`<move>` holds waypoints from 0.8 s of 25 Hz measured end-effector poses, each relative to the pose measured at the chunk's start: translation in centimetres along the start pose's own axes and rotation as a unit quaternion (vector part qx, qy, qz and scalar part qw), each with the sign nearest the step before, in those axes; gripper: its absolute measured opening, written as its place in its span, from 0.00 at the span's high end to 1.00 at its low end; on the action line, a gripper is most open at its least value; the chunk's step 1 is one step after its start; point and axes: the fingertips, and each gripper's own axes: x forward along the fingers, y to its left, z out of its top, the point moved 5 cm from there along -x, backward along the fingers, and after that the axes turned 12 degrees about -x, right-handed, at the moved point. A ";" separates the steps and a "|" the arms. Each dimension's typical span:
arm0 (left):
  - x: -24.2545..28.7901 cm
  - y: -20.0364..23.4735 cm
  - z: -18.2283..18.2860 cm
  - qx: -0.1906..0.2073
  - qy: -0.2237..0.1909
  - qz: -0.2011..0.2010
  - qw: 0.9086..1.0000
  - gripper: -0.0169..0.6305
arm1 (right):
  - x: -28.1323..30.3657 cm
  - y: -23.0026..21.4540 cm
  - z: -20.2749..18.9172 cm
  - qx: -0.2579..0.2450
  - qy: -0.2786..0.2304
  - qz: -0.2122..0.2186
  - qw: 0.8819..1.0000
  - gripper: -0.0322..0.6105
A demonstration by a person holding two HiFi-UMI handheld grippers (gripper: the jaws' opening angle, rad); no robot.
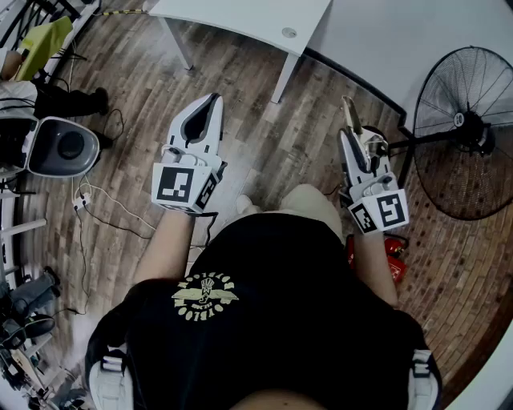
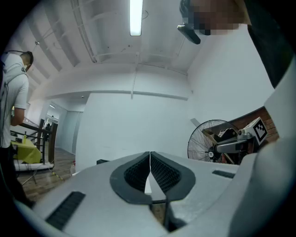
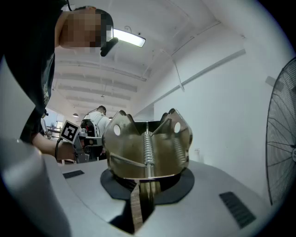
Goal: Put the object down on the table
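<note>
Right gripper view: the right gripper point(image 3: 143, 187) has its jaws clamped on a metal spring clip point(image 3: 147, 148), held level in the air, well short of the counter point(image 1: 240, 18). On the left gripper point(image 2: 150, 173) the jaws are pressed together with nothing between them. Step in hand, as I judge it: carry, release not yet begun. Next I must advance to the counter, clear its near edge, lower, then let go. Bare floor point(image 1: 240, 136) lies before the counter. A fan point(image 1: 469, 132) stands to the counter's right, so I keep clear of it.
</note>
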 end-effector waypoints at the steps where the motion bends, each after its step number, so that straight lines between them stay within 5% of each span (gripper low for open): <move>1: 0.5 0.0 -0.3 0.000 0.000 0.004 1.000 0.96 | 0.3 -0.4 -0.2 -0.003 0.000 0.002 1.000 0.85; 10: 6.5 -2.2 -0.6 0.039 -0.016 0.007 0.999 0.96 | 3.6 -6.2 -0.8 -0.023 -0.026 0.015 0.999 0.85; 20: 13.5 -1.6 -1.5 0.029 -0.023 0.044 0.998 0.96 | 8.2 -12.8 -2.8 -0.027 -0.034 0.048 0.998 0.85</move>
